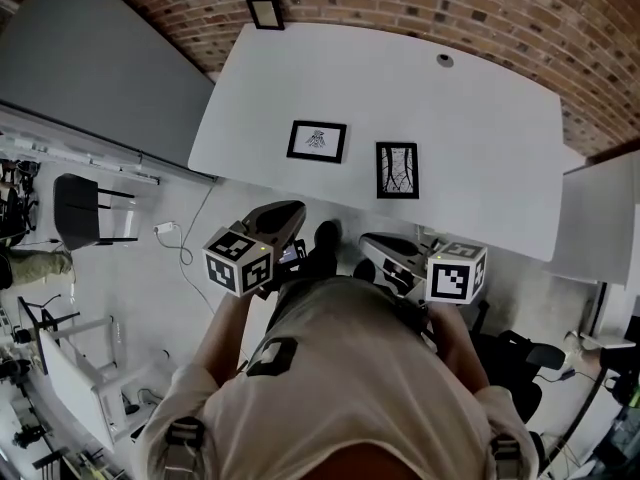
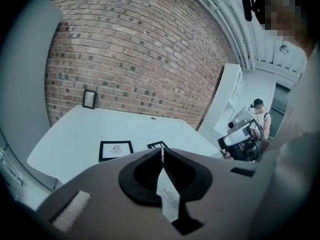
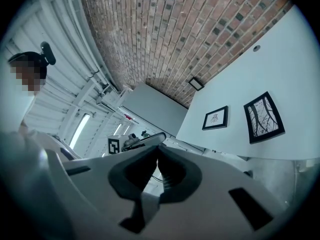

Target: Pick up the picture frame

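Two black picture frames lie flat on the white table (image 1: 480, 118): one with a small drawing (image 1: 317, 141) (image 2: 115, 149) (image 3: 216, 118), one with a branch print (image 1: 397, 170) (image 2: 158, 145) (image 3: 263, 117). A third small frame (image 1: 265, 12) (image 2: 89, 98) (image 3: 196, 83) stands against the brick wall. My left gripper (image 1: 290, 215) (image 2: 162, 151) is shut and empty, short of the table's near edge. My right gripper (image 1: 372, 244) (image 3: 158, 149) is also shut and empty, held off the table edge below the branch print.
A grey partition (image 1: 90, 58) stands left of the table, with a black chair (image 1: 85, 211) on the floor below it. A white cabinet (image 1: 600, 218) borders the table's right end. A cable hole (image 1: 445, 60) sits near the table's far edge. Another person (image 2: 259, 115) stands far right.
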Action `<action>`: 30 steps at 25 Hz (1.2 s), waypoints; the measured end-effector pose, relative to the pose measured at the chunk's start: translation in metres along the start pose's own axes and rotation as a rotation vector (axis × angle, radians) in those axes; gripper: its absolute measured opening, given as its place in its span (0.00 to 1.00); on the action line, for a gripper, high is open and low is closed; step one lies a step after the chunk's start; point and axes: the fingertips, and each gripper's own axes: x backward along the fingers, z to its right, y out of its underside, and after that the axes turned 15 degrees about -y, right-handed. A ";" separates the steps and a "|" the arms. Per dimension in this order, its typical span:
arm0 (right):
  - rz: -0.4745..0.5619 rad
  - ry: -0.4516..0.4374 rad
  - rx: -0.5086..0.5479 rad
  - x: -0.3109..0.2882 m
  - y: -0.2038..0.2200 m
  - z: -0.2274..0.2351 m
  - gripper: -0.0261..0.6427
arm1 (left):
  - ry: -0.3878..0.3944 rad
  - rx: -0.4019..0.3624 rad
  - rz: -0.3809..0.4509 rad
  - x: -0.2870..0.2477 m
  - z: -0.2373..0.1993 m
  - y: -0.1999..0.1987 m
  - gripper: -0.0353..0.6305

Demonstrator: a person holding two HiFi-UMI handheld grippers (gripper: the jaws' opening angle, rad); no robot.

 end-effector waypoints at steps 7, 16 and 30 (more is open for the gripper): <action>-0.002 0.070 0.024 -0.013 -0.022 0.009 0.05 | 0.007 0.018 0.005 -0.016 -0.036 -0.006 0.07; -0.040 0.157 0.032 -0.056 -0.050 0.024 0.05 | -0.061 0.003 0.017 -0.041 -0.109 -0.019 0.07; -0.046 0.219 -0.048 -0.097 -0.062 0.048 0.05 | -0.105 -0.114 -0.078 -0.138 -0.183 -0.014 0.07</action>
